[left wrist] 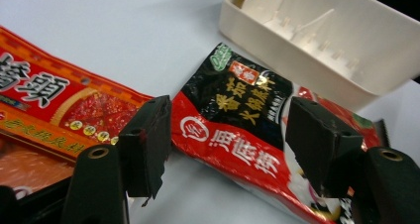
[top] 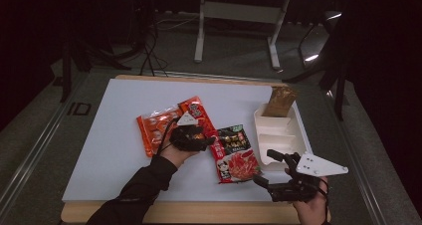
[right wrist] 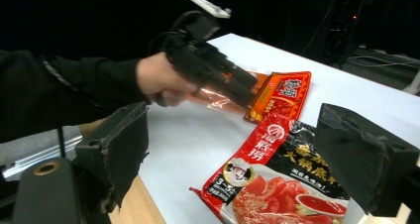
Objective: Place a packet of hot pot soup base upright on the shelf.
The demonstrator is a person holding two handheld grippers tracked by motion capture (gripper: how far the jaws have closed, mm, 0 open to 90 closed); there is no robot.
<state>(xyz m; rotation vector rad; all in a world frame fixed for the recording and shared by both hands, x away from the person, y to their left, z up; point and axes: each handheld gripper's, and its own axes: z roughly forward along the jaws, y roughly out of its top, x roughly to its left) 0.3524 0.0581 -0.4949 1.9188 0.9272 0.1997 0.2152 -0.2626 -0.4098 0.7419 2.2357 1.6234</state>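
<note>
We hold a gripper in each hand over a white tabletop (top: 114,135). Our left gripper (top: 206,141) hangs above the gap between two sauce packets, pointing toward the black and red packet (top: 235,153) that lies flat near the middle of the tabletop. In the left gripper view, that packet's (left wrist: 233,120) upper corner sits between our two black fingers (left wrist: 148,140), which stand apart, part open, with nothing pressed between their pads; whether a tip touches the foil we cannot tell. To the left of it lie the orange packets (top: 171,124), flat and overlapping, and the left hand (top: 176,153) partly covers them in the high view. In the left gripper view their printed red face (left wrist: 59,105) runs off the left edge.

Just beside the black and red packet's right edge stands a cream tray (top: 293,135) with dividers, its near wall close to the packet. A brown pouch (top: 279,101) leans upright in the tray's far end.

Our right gripper (top: 271,168) hovers at the tabletop's near right corner, its fingers wide open and holding nothing. In the right gripper view the black and red packet (right wrist: 277,184) lies ahead between those fingers (right wrist: 124,144), with the left gripper (right wrist: 250,92) above the orange packets (right wrist: 282,95) farther off.
</note>
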